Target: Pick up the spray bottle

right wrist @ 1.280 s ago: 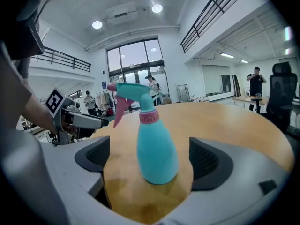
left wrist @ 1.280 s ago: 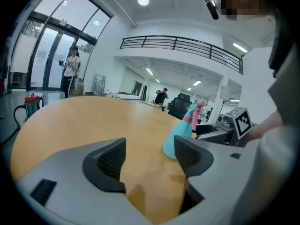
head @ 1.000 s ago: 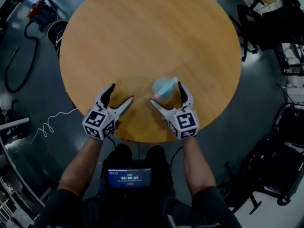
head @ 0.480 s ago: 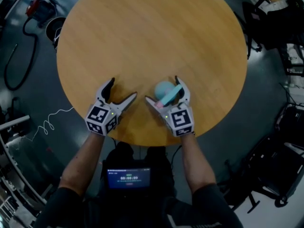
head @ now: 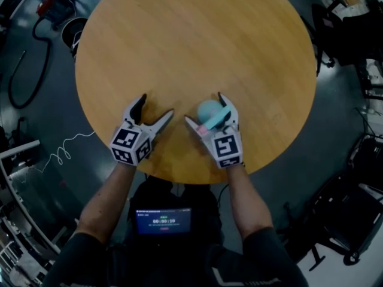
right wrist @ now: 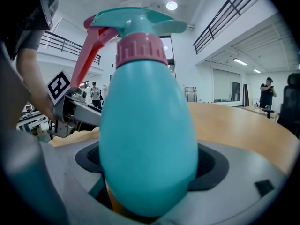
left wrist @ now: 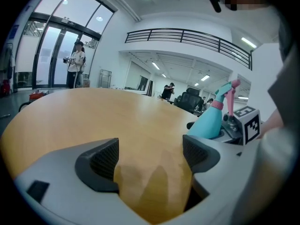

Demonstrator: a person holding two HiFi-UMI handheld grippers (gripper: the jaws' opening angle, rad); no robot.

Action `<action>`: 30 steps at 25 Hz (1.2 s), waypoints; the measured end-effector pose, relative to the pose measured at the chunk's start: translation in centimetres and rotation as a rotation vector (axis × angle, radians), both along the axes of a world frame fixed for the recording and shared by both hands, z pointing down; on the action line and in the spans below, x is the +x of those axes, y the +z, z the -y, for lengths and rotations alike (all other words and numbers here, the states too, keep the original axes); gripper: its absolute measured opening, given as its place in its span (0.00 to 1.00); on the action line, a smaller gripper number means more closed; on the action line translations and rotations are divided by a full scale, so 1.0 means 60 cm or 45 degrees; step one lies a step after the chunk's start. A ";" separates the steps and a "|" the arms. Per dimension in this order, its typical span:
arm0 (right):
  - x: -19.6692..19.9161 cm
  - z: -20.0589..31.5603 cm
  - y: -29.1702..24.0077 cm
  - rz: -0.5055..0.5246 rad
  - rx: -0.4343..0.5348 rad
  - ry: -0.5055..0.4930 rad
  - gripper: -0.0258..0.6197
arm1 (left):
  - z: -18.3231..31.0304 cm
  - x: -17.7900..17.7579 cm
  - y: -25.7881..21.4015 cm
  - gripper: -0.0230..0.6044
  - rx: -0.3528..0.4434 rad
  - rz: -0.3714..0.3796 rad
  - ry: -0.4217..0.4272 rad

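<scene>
The bottle (head: 210,110) stands upright on the round wooden table (head: 197,34), near the table's edge on the person's side. It is teal, with a pink trigger. The right gripper (head: 204,107) has its jaws apart, one on each side of the bottle's body; it is not clear if the pads touch it. The left gripper (head: 157,105) is low over the table near the same edge, its jaws wide apart and with only the tabletop between them.
</scene>
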State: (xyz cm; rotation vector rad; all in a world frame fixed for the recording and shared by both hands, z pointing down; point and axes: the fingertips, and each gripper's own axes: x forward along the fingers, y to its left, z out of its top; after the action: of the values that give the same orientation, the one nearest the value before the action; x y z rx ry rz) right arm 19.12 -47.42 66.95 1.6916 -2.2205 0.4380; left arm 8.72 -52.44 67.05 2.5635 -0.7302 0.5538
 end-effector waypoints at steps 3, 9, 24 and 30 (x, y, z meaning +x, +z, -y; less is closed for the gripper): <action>0.004 0.004 0.000 -0.001 0.016 0.005 0.79 | -0.001 0.001 -0.009 0.71 0.005 -0.013 -0.001; 0.011 0.006 -0.011 0.032 0.044 0.019 0.74 | -0.004 0.003 -0.040 0.69 0.009 -0.060 0.027; 0.012 -0.001 -0.218 0.023 0.159 0.038 0.73 | -0.016 -0.011 -0.246 0.27 0.206 -0.322 -0.010; 0.011 0.000 -0.300 0.007 0.241 0.056 0.73 | -0.013 -0.025 -0.323 0.27 0.312 -0.353 0.001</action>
State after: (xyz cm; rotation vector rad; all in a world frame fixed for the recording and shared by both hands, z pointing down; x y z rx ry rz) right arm 19.76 -47.43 48.94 1.8379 -2.2951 0.2490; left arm 7.25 -51.69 47.70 2.7865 -0.7365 0.1070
